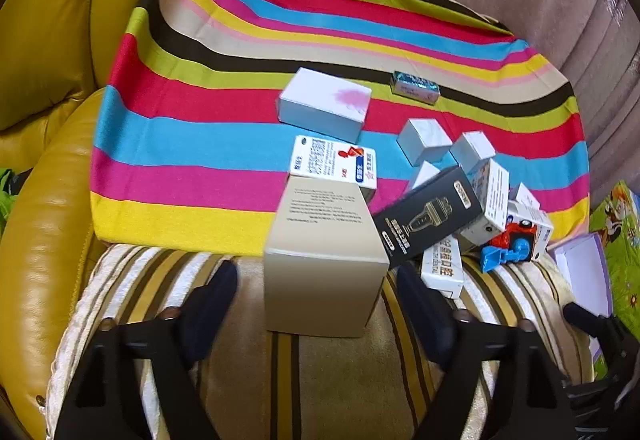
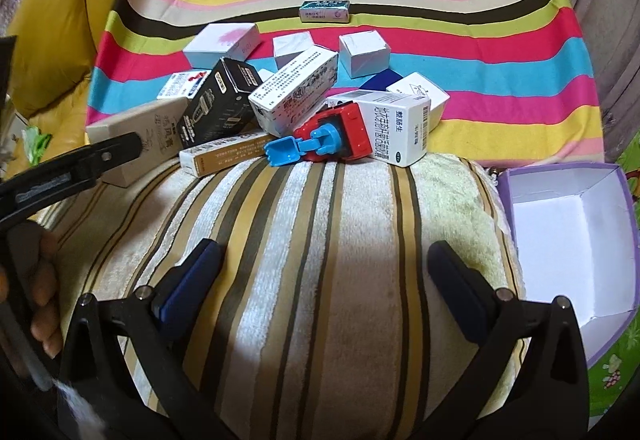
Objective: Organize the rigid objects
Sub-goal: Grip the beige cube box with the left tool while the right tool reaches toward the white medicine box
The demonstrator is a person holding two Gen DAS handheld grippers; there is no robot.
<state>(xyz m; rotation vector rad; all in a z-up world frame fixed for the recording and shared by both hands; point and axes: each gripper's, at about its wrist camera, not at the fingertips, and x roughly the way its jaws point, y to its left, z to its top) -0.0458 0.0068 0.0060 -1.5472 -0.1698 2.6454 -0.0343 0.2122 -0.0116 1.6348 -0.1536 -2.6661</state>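
Boxes crowd the near edge of the striped cloth (image 1: 192,136), and your left gripper (image 1: 316,292) has its jaws part open around the tan carton (image 1: 324,240), one dark pad on each side with a gap showing, so nothing is clamped. That carton stands where the cloth meets the striped cushion (image 2: 320,240). Behind it, touching its far end, lies a white medicine box with a red mark (image 1: 334,164). Just to the right a black razor box (image 1: 428,220) leans across a heap of white cartons, and a red and blue toy truck (image 2: 328,136) sits at the front of that heap against a white box with blue print (image 2: 400,124). Farther back, a white box with a pink smudge (image 1: 326,102) and a small teal packet (image 1: 414,86) lie apart on the cloth. Your right gripper (image 2: 326,280) hangs wide open over the bare cushion, holding nothing. An open lilac box (image 2: 572,236) stands to its right.
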